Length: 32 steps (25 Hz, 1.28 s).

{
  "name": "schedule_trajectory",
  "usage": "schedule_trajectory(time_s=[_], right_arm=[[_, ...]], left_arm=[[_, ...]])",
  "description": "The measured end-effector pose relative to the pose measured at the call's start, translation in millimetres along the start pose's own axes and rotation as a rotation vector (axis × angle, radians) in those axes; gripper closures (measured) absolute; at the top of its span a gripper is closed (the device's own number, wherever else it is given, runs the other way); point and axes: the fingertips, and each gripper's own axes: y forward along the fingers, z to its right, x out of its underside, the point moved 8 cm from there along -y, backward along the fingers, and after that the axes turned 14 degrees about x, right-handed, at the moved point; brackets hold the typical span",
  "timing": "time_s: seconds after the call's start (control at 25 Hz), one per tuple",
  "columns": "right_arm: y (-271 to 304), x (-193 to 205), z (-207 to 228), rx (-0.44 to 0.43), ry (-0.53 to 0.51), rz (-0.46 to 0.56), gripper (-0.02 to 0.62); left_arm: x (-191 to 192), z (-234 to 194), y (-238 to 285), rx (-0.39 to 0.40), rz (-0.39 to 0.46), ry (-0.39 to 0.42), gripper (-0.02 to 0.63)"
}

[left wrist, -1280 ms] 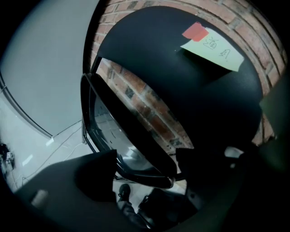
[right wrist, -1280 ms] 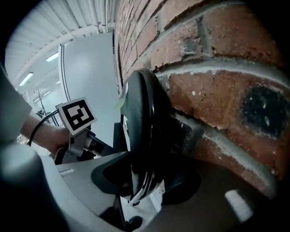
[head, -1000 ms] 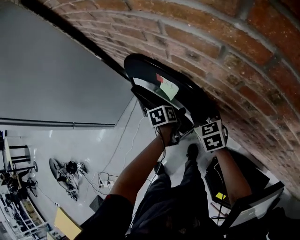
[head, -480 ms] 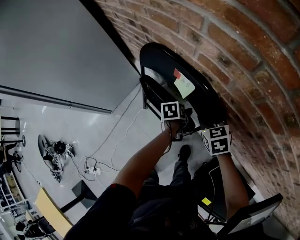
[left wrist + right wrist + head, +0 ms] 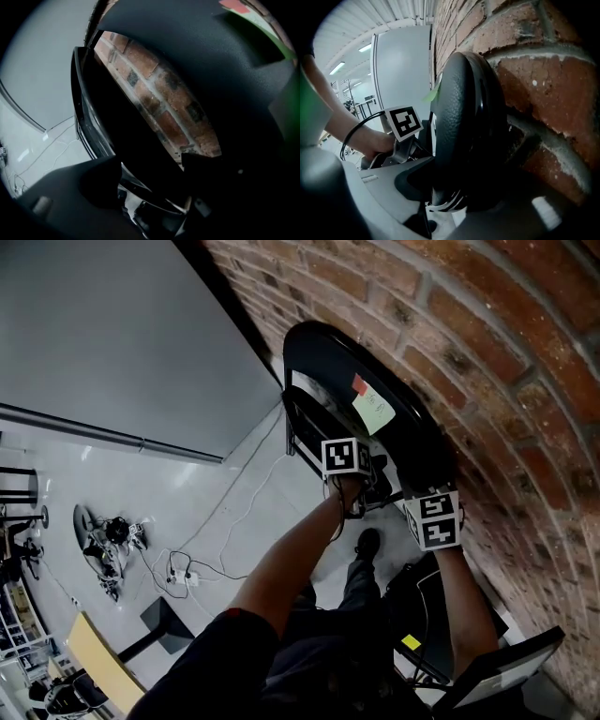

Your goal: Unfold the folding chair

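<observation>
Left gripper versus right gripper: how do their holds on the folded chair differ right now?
The left gripper holds its jaws wide apart, with a dark panel of the chair between them; the right gripper has narrower jaws, clamped on the chair's padded edge. The left gripper reaches in from the room side; the right gripper sits beside the brick wall. Both work the same black folded chair.

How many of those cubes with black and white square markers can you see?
2. One cube is on the left gripper at the folding chair; the other cube is on the right gripper, nearer the brick wall. None seems hidden.
</observation>
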Motion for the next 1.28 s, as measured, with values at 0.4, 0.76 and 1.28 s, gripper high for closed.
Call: schedule_trajectory(time_s=[0.4, 0.76, 1.28], right_arm=[[1.7, 0.4, 0.1, -0.001, 0.003, 0.002, 0.414], [0.9, 0.6, -1.3, -0.003, -0.008, 0.001, 0.414], [1.0, 2.6, -2.4, -0.005, -0.008, 0.016, 0.411]], left_arm=[[7.0, -16.7, 2.8, 0.037, -0.067, -0.156, 0.121], [13.0, -13.2, -2.7, 0.093, -0.019, -0.190, 0.192], [23.4, -21.1, -14.0, 0.107, -0.010, -0.209, 0.164]])
